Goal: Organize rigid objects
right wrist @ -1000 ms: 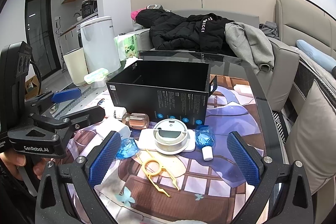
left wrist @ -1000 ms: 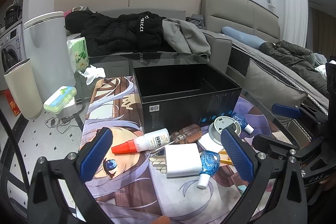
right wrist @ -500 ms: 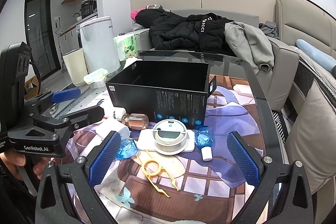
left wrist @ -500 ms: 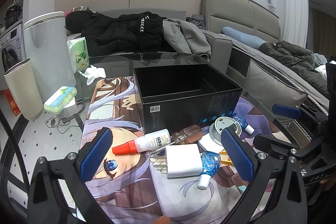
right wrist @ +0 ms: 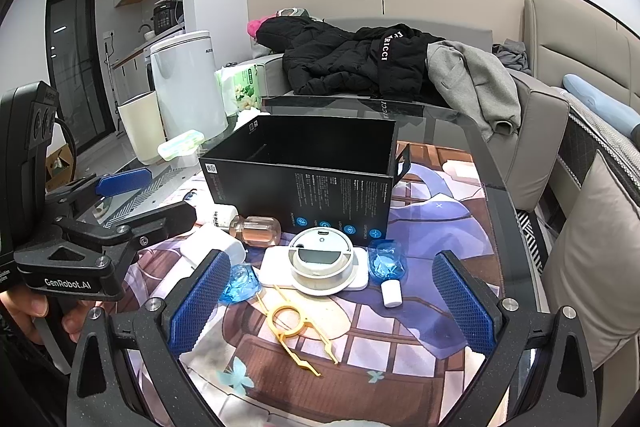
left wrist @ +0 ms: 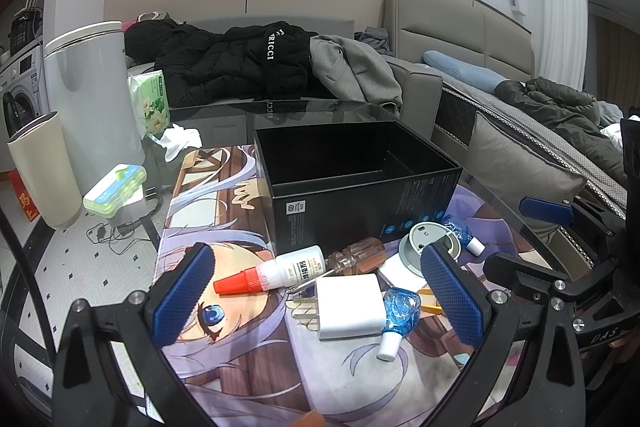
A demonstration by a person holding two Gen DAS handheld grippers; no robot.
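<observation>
Right wrist view: both tongs [right wrist: 326, 301] gape empty; the white bottle [right wrist: 219, 215] seems half hidden behind the left tongs [left wrist: 316, 291].

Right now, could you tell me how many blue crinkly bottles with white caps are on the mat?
2: one blue bottle right of the round white device, the other beside the white charger. More may be hidden.

At upper centre a black jacket [left wrist: 240, 67] and a grey garment [left wrist: 356, 71] lie heaped on the sofa [left wrist: 416, 91]. At left stand a white bin [left wrist: 88, 99], a cream bin [left wrist: 40, 171] and a green tissue pack [left wrist: 150, 103].
</observation>
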